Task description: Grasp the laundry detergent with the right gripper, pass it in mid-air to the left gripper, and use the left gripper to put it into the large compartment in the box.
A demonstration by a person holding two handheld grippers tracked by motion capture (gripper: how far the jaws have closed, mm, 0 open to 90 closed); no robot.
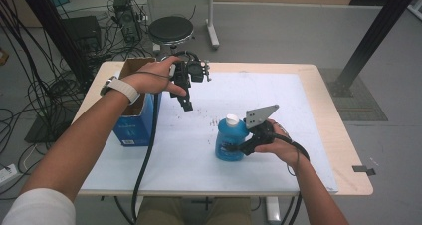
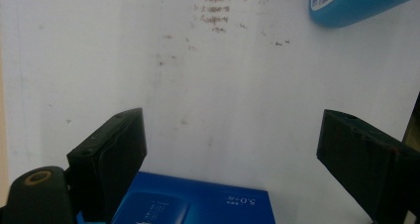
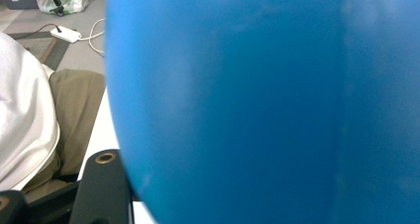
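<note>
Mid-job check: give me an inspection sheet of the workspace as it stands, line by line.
Surface: white mat on a wooden table, with small dark specks near the middle.
Job's things: blue bottle with a white cap, upright on the mat; open blue box at the table's left edge.
Clutter: nothing seen.
Grippers: right gripper shut on the bottle's side; left gripper open, held above the mat beside the box, nothing between its jaws.
Cables: one trails from each gripper off the near edge.
Surroundings: black stool behind the table, tangled cables on the floor at left.
</note>
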